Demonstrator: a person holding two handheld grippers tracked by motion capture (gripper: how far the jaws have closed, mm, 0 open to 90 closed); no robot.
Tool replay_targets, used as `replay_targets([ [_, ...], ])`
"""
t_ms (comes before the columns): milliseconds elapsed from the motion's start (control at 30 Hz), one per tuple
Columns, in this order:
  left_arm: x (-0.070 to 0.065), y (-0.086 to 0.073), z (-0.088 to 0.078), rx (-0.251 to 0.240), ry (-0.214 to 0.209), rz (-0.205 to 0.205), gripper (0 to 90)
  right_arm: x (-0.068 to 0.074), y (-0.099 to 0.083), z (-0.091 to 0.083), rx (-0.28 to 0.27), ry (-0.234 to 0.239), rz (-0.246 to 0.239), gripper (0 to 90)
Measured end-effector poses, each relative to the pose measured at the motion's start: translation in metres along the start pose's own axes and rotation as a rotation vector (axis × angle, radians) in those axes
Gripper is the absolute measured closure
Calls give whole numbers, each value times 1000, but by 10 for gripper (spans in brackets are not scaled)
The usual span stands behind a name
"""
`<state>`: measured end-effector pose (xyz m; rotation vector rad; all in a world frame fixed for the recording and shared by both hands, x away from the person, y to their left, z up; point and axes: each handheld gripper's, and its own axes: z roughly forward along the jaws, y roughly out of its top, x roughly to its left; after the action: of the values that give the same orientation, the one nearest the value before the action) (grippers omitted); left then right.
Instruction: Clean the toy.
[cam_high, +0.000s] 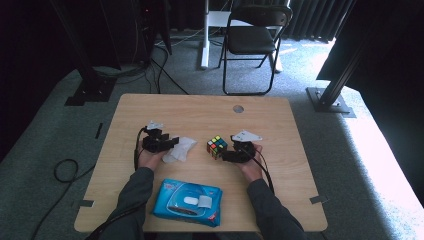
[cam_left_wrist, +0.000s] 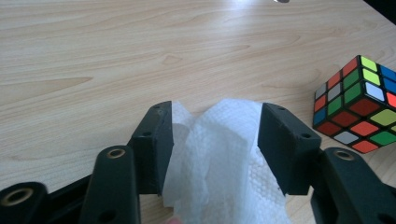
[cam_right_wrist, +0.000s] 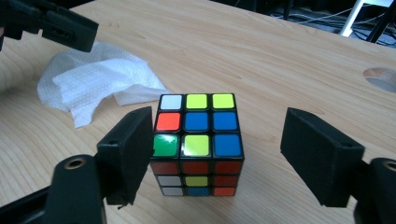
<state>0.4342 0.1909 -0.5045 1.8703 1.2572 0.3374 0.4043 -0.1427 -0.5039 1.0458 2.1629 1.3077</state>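
Observation:
A scrambled Rubik's cube (cam_high: 217, 146) stands on the wooden table (cam_high: 200, 112), a little right of centre. My right gripper (cam_high: 224, 154) is open around the cube (cam_right_wrist: 198, 140). In the right gripper view (cam_right_wrist: 219, 135) its left jaw is close against the cube's side, while the right jaw stands well clear. A crumpled white wipe (cam_high: 181, 149) lies to the cube's left. My left gripper (cam_high: 172, 143) is open, and the wipe (cam_left_wrist: 219, 154) lies loosely between its jaws (cam_left_wrist: 215, 126). The cube (cam_left_wrist: 359, 102) sits off to the right in that view.
A blue pack of wet wipes (cam_high: 187, 201) lies near the front edge between the person's forearms. A round cable hole (cam_high: 238, 108) is at the table's far side. A black folding chair (cam_high: 255, 35) stands beyond the table.

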Motion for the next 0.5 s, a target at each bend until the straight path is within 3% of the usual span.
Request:
replay_targets([
  [333, -2, 3, -9, -38, -1, 2, 458, -6, 0, -7, -28, -22, 6, 339],
  [500, -1, 3, -16, -70, -2, 0, 536, -10, -1, -11, -44, -64, 16, 417],
])
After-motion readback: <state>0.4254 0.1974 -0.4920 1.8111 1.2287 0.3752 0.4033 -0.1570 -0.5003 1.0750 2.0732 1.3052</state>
